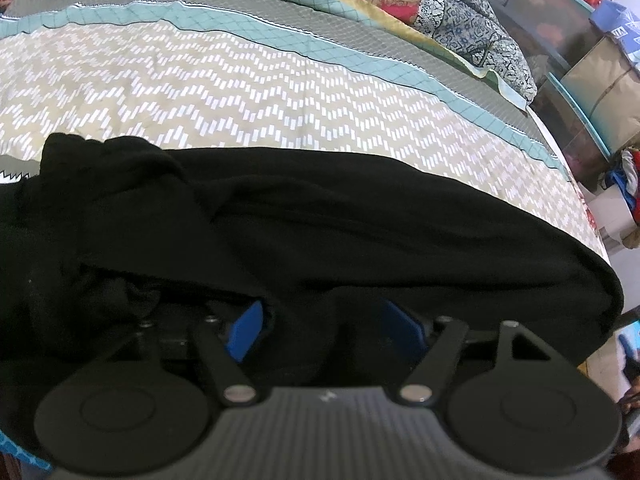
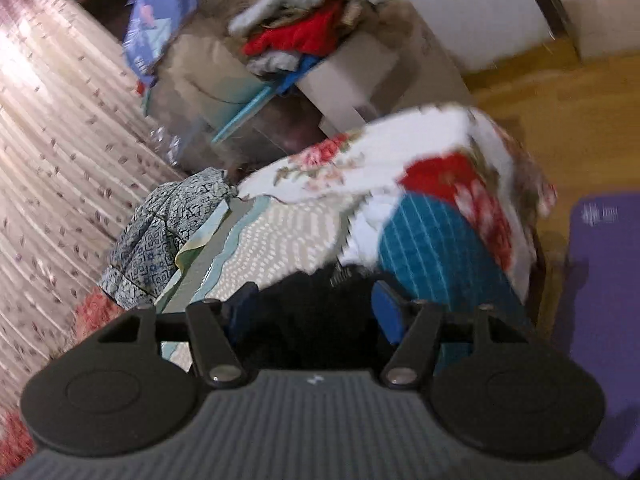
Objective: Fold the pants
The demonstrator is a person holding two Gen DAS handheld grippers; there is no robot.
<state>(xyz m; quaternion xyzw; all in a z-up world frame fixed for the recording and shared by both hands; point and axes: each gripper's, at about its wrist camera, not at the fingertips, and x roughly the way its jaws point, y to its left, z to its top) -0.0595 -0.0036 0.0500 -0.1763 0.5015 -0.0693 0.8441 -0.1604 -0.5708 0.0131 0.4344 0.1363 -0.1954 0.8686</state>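
While both claws sit low in their frames, each has black fabric between its blue pads. The left claw stands apart, with a bunch of the black pants between its pads; whether it grips cannot be told. The right claw likewise straddles dark cloth, clamping unclear. Beyond, the pants lie across mid-frame on the patterned bedspread, doubled lengthwise apparently. Judgement: one fold made; crosswise folds remain.
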